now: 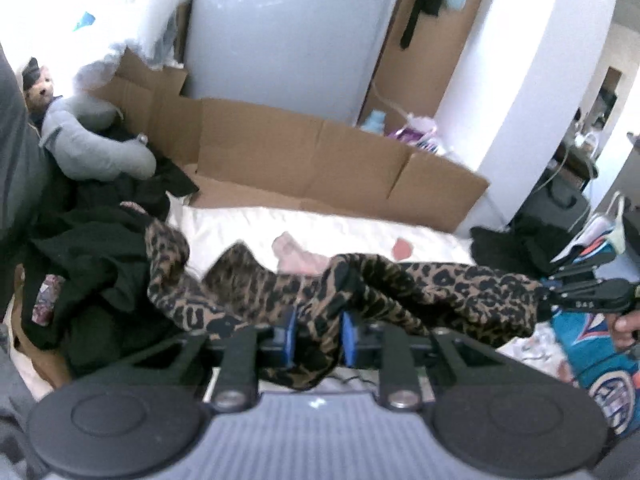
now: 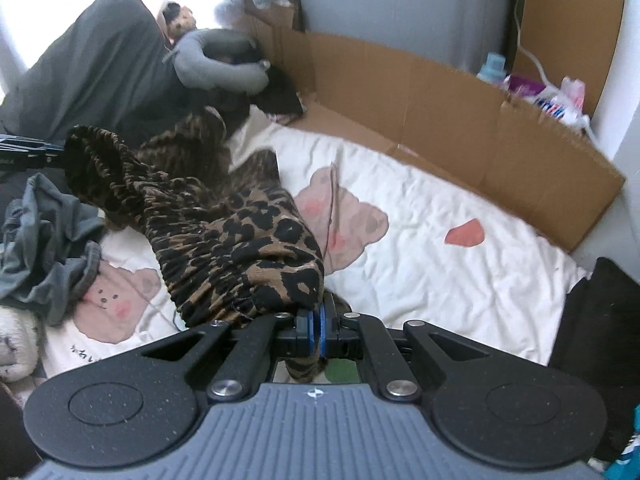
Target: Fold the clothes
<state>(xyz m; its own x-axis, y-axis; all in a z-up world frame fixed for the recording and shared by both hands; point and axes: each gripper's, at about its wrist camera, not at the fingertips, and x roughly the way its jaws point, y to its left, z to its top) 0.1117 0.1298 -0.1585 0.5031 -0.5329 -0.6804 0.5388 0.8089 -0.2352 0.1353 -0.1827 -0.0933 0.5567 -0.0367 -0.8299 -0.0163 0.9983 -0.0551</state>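
Observation:
A leopard-print garment (image 1: 420, 280) hangs stretched between both grippers above the bed. In the left wrist view my left gripper (image 1: 319, 334) is shut on a bunched fold of it, with cloth filling the gap between the blue pads. My right gripper (image 1: 550, 296) grips the garment's far right end, a hand behind it. In the right wrist view the right gripper (image 2: 317, 332) is shut tight on the leopard-print garment (image 2: 224, 232), whose gathered waistband runs up and left to the left gripper (image 2: 60, 156). The rest of it trails down onto the sheet.
Below lies a white sheet with bear prints (image 2: 420, 220). Cardboard (image 1: 300, 152) lines the far edge. A heap of black clothes (image 1: 88, 256), a grey neck pillow (image 1: 92, 140) and a grey garment (image 2: 44, 236) lie at the left. Black cloth (image 2: 600, 320) lies at the right.

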